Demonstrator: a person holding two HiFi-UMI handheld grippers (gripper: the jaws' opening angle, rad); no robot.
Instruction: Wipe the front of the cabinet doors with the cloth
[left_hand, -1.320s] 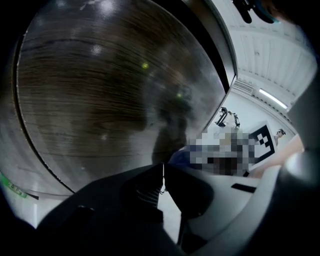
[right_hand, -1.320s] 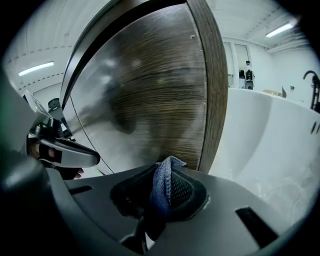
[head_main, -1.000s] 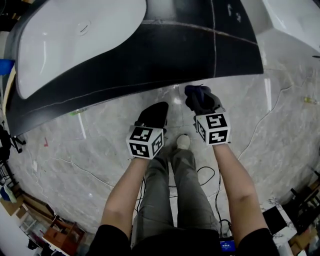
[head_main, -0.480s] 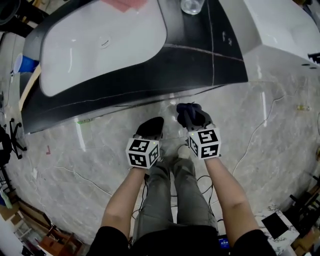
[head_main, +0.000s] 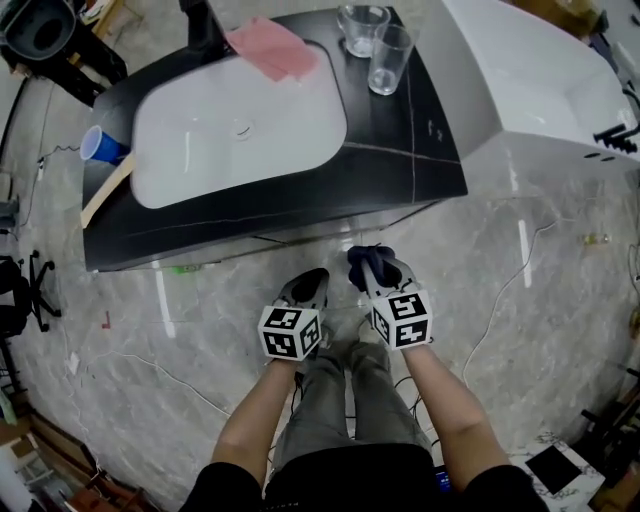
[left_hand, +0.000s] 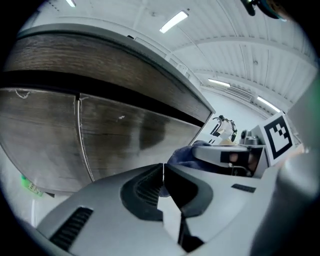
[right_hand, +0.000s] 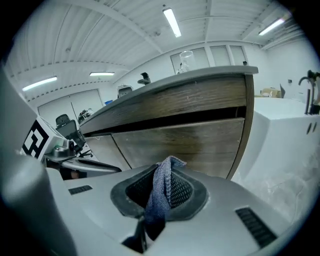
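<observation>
Against the earlier frame the worktop (head_main: 400, 150) sits farther off and more of it shows: the sink (head_main: 240, 130), two glasses (head_main: 390, 58), a pink rag (head_main: 272, 48) and a blue cup (head_main: 100, 148), while both claws stay low and close together in front of the legs. The right claw (head_main: 372, 268) is pinching the blue cloth (right_hand: 162, 192), a narrow fold of which stands up past the jaws. The left claw (left_hand: 164, 172) is pressed together on nothing. The doors (right_hand: 190, 142) are wood-grained and sit under a dark gap below the worktop; in the head view the overhang hides them. Neither claw touches them yet, so the step in hand looks like the approach. To wipe well, the right claw should go in low and square to the door face, leading with the free fold so that cloth, not the hard jaw tips, meets the wood. So little cloth sticks out that a steep angle would likely scrape. Light, even pressure seems best, in overlapping strokes from the dark gap downward, then across the seam (left_hand: 80, 135) to the next door. The pinch should hold firm, or the cloth may drag out. The left claw is best kept apart, clear of the stroke
</observation>
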